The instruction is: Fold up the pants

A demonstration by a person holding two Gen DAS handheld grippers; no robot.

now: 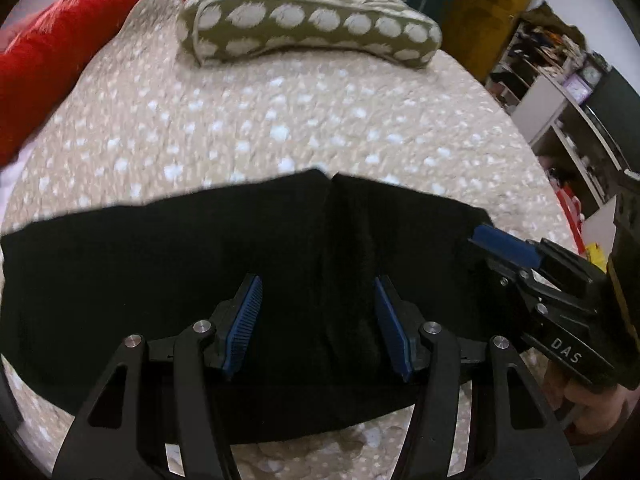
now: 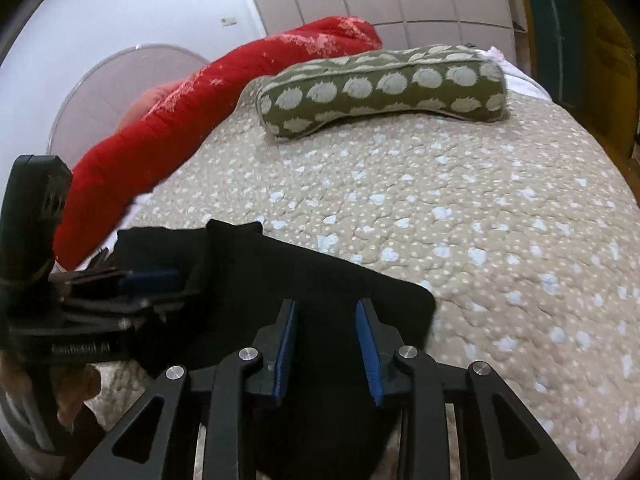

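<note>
**Soft black pants, lying sideways in front of me**

The black pants lie flat on the bed, close to me, on its spotted cover. My left tool is over the middle of them with its two blue pads spread wide apart, and I cannot tell if it touches the cloth. My right tool is near the right end of the pants, also spread, with black cloth showing between the pads, but it is not pinching anything.

I think the pants will be light and floppy. They will bend and sag wherever I lift them (nothing here can break). The cloth looks a bit fuzzy, so I guess it will not slip much. A good place to take hold would be an edge or a corner, with one tool at each end so the cloth stays even.

The pants make a long strip that runs from my left to my right, across the bed. A seam or fold line runs away from me near the middle. I cannot tell which end is the waist.

A green spotted pillow and a red blanket lie far back, well apart from the pants.
</note>
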